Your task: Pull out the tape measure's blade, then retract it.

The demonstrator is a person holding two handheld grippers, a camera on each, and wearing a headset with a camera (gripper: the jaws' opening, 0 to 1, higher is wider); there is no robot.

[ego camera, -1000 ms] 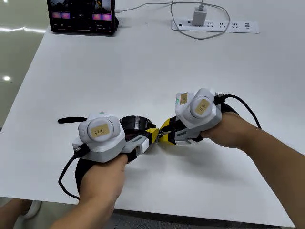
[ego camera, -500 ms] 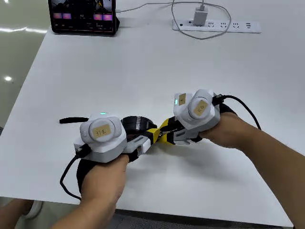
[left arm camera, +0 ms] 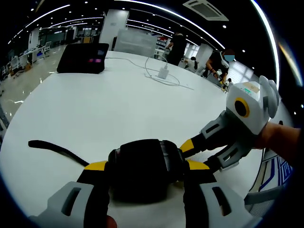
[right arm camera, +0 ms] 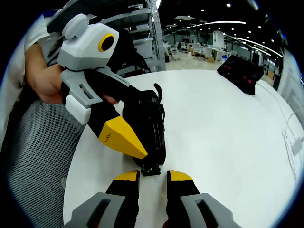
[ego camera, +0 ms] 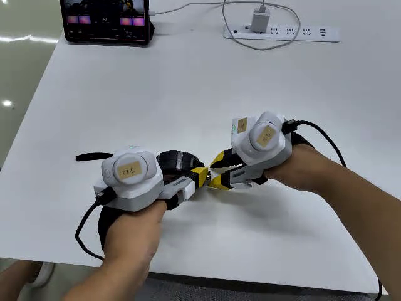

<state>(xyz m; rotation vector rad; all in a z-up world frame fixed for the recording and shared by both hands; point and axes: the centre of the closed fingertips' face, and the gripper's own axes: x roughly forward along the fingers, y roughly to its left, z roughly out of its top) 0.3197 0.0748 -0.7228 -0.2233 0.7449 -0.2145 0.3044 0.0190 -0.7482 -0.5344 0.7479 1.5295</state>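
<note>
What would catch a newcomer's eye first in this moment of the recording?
Two grippers meet nose to nose near the front edge of the white table. The left gripper has its jaws shut on the black tape measure, and the right gripper holds its yellow-tipped jaws open just short of the blade's end hook. At the far edge stand a lit tablet and a power strip.

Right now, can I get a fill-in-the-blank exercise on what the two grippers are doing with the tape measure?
1. The left gripper is shut on the tape measure, whose case is ____.
2. The right gripper has its jaws ____, close to the blade's hook.
3. The tape measure's strap lies on the table, whose top is ____.
Missing words: black; open; white.
</note>
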